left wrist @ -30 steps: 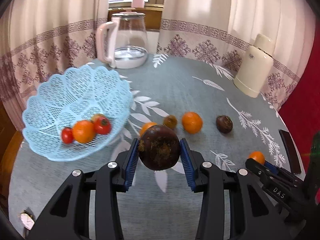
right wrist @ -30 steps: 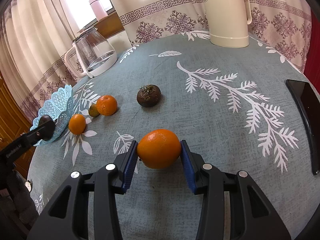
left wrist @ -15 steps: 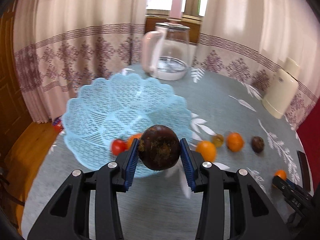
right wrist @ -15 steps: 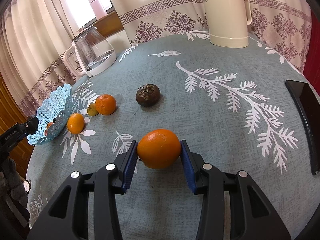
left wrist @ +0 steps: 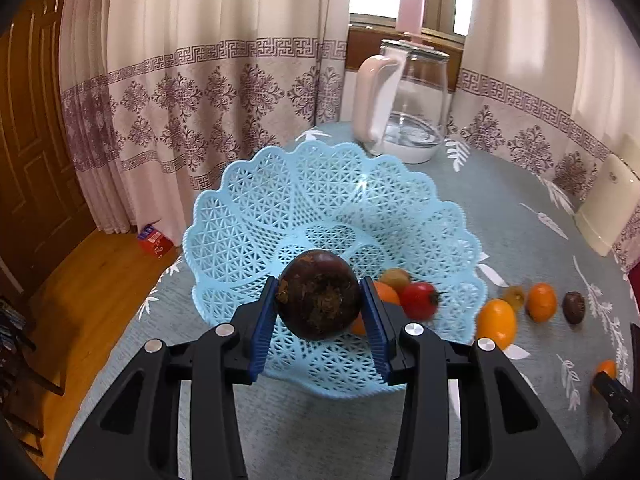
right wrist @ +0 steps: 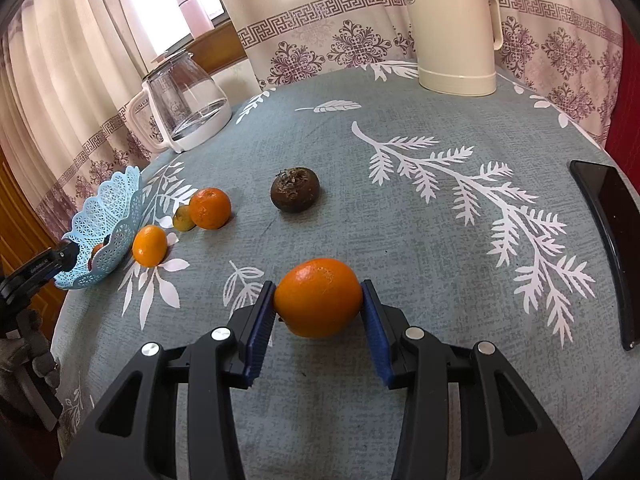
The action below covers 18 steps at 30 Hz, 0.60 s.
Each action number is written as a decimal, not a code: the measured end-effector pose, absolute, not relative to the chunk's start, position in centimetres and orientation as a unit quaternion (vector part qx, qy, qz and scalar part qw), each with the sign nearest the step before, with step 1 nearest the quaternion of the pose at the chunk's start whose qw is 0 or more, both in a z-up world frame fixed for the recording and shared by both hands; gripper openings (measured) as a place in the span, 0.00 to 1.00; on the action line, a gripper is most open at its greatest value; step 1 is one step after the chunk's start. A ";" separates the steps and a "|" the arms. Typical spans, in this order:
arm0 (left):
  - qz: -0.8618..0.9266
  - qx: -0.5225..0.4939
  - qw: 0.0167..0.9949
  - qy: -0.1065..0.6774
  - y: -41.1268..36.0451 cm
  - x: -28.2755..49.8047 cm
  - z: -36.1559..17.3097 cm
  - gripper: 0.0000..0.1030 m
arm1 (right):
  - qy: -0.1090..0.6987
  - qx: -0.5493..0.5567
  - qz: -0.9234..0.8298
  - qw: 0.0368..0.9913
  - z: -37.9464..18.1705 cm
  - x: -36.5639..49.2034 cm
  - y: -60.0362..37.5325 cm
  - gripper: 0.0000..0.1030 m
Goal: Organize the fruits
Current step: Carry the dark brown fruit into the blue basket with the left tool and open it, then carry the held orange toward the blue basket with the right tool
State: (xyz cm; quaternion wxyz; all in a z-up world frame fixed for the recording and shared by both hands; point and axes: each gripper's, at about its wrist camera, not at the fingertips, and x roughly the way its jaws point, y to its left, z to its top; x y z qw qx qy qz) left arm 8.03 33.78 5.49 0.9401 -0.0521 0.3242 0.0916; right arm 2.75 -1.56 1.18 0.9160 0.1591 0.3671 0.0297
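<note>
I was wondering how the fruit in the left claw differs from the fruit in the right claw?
The dark fruit is brownish and rough; the orange is bright and smooth. The dark fruit hangs over the basket, the orange over bare tablecloth. Both are round and clamped.

No text can be read; small print on the left gripper (right wrist: 66, 257) is blurred.

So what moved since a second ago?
The left hand-held gripper carried the dark round fruit leftward from over the loose fruit to above the blue basket, gripping it throughout. The right hand-held gripper stayed put, holding its orange. Fruit on the table didn't move.
</note>
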 end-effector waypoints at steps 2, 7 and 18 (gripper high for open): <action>0.094 -0.050 0.939 0.326 33.9 8.3 5.3 0.41 | 0.367 0.159 0.030 0.916 1.2 2.8 -1.6 0.42; 0.106 -0.046 0.939 0.323 34.3 8.5 5.1 0.44 | 0.367 0.159 0.030 0.916 1.2 2.8 -1.6 0.42; 0.124 -0.062 0.939 0.316 35.0 7.8 5.6 0.67 | 0.367 0.159 0.029 0.916 1.2 2.8 -1.5 0.42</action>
